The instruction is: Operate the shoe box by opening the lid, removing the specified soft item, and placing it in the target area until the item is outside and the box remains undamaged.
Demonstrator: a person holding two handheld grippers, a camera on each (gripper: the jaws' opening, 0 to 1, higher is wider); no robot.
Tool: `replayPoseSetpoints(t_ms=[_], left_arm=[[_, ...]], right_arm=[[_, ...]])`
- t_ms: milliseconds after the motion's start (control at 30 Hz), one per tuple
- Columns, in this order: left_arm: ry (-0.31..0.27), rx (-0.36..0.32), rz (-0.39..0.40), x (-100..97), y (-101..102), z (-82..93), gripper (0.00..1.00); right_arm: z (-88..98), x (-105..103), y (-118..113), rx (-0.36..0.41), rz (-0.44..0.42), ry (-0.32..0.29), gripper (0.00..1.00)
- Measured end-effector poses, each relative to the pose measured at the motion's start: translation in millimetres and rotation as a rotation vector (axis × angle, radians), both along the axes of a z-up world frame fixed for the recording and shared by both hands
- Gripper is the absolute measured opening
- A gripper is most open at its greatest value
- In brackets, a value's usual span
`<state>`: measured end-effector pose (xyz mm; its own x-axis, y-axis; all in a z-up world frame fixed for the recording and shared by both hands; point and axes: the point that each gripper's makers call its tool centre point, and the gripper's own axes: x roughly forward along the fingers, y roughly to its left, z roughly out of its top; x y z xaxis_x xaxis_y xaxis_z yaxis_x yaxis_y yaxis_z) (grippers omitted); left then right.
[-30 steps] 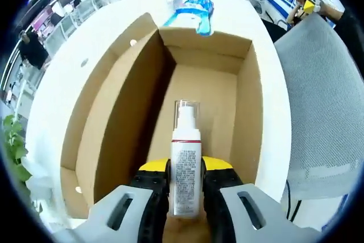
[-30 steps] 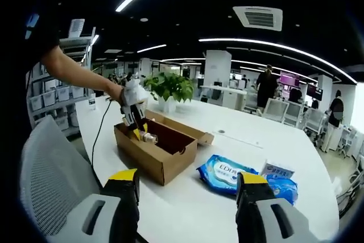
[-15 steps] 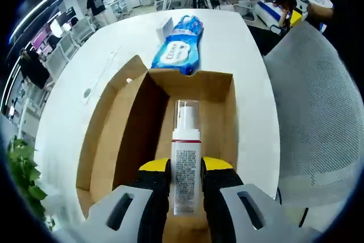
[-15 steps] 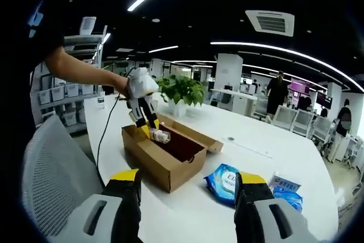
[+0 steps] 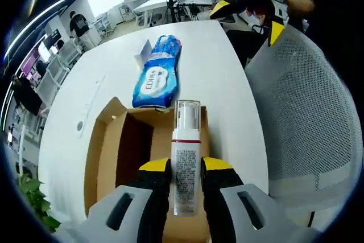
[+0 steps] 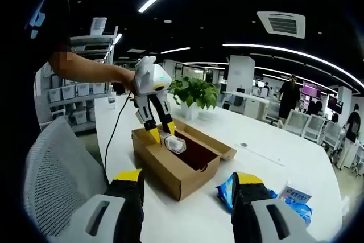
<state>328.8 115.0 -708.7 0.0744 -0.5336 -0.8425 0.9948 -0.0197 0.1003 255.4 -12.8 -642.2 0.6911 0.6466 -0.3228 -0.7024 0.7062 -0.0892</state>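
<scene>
Left gripper (image 5: 186, 179): jaws clamped on a white pump bottle (image 5: 185, 160) with clear cap and fine-print label, held above the open cardboard shoe box (image 5: 122, 157). Right gripper (image 6: 187, 189): jaws spread, holding nothing. Blue wipes pack (image 5: 156, 73) lies beyond the box on the white table (image 5: 222, 61).

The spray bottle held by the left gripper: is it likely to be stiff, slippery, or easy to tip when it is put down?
The spray bottle keeps its shape between the closed jaws of the left gripper, so it is probably stiff. Its smooth label may be slightly slippery. Being tall and narrow, it could tip or roll on the white table.
</scene>
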Motion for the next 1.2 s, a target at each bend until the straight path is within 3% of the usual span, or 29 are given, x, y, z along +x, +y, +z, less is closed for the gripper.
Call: replayPoseSetpoints(t_ms=[400,733,1200], left_arm=[[0.023,-0.044,-0.112,-26.6,-28.7,14.6,0.2],[0.024,-0.053,-0.222,-44.4,-41.2,19.3,0.2],[0.035,-0.101,-0.343,-65.4,-55.1,30.8,0.2]], right_arm=[[3.7,3.8,12.8,0.004,0.039,-0.002,0.51],[2.0,7.9,26.2,-0.004,0.073,-0.01,0.43],[-7.7,-1.9,45.0,-0.023,0.168,0.009,0.3]])
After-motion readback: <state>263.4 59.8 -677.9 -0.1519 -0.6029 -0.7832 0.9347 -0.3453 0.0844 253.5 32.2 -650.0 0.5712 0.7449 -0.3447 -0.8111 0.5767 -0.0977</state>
